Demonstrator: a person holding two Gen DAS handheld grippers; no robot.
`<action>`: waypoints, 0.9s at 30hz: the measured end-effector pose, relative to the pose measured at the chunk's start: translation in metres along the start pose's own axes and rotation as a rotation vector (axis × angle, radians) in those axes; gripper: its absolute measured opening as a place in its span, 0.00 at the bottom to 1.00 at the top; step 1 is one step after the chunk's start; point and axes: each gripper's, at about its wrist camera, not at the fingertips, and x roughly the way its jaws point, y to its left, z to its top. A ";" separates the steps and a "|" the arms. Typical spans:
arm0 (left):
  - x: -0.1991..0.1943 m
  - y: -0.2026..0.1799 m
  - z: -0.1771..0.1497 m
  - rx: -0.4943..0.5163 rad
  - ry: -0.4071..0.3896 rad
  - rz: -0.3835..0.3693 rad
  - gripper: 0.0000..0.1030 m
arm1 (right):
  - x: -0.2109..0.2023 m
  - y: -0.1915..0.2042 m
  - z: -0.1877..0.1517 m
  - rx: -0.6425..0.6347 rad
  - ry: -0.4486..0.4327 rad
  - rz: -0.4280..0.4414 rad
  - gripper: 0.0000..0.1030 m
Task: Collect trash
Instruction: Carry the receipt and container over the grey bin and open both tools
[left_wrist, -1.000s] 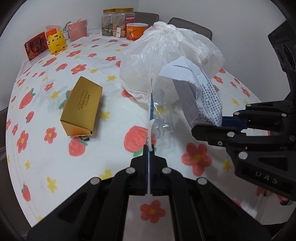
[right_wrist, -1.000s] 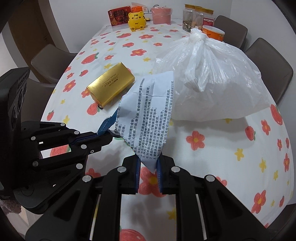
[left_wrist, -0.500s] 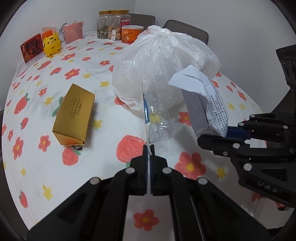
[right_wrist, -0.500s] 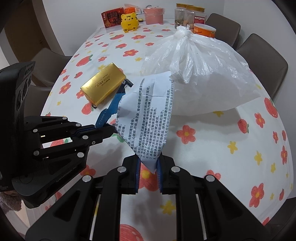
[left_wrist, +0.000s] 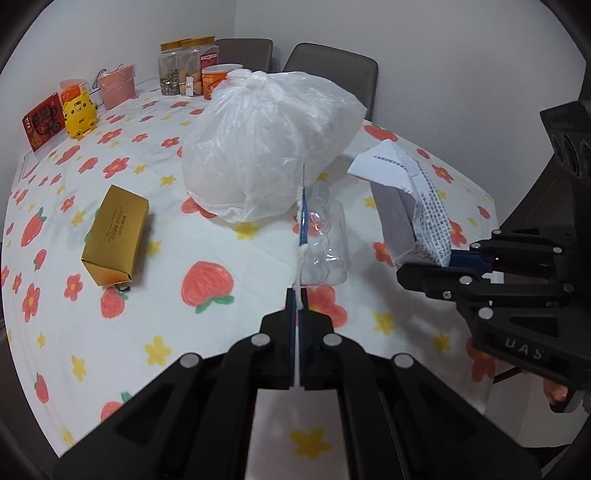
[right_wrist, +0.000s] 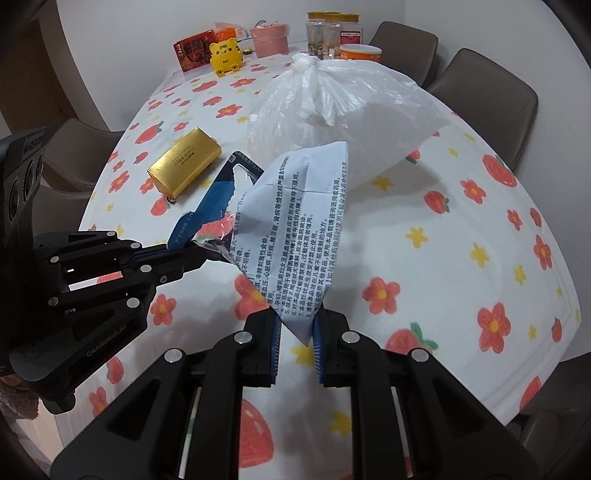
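My left gripper (left_wrist: 297, 295) is shut on a thin blue-and-clear plastic package (left_wrist: 325, 236), held edge-on above the table; in the right wrist view the package (right_wrist: 207, 206) sticks out of it at the left. My right gripper (right_wrist: 297, 332) is shut on a white paper packet with black print (right_wrist: 295, 236), lifted off the table; the packet also shows in the left wrist view (left_wrist: 417, 206). A tied white plastic bag (left_wrist: 266, 147), full, sits on the table behind both. A gold box (left_wrist: 116, 236) lies to the left.
The table has a flower and strawberry cloth (left_wrist: 207, 284). At its far end stand jars (left_wrist: 184, 66), an orange tub (left_wrist: 216, 77), a pink box (left_wrist: 116, 85), a yellow tiger figure (left_wrist: 79, 114) and a red card (left_wrist: 42, 122). Brown chairs (right_wrist: 487, 107) stand around it.
Both grippers have pulled back from the table and risen slightly, each still holding its piece. The bag and the gold box look farther away.
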 end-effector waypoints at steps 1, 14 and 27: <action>-0.003 -0.006 -0.001 0.008 -0.003 -0.004 0.01 | -0.005 -0.005 -0.005 0.011 -0.004 -0.005 0.13; -0.003 -0.166 -0.001 0.135 -0.007 -0.120 0.01 | -0.107 -0.128 -0.117 0.206 -0.065 -0.142 0.13; 0.034 -0.364 -0.041 0.295 0.074 -0.302 0.01 | -0.179 -0.245 -0.272 0.438 -0.033 -0.319 0.13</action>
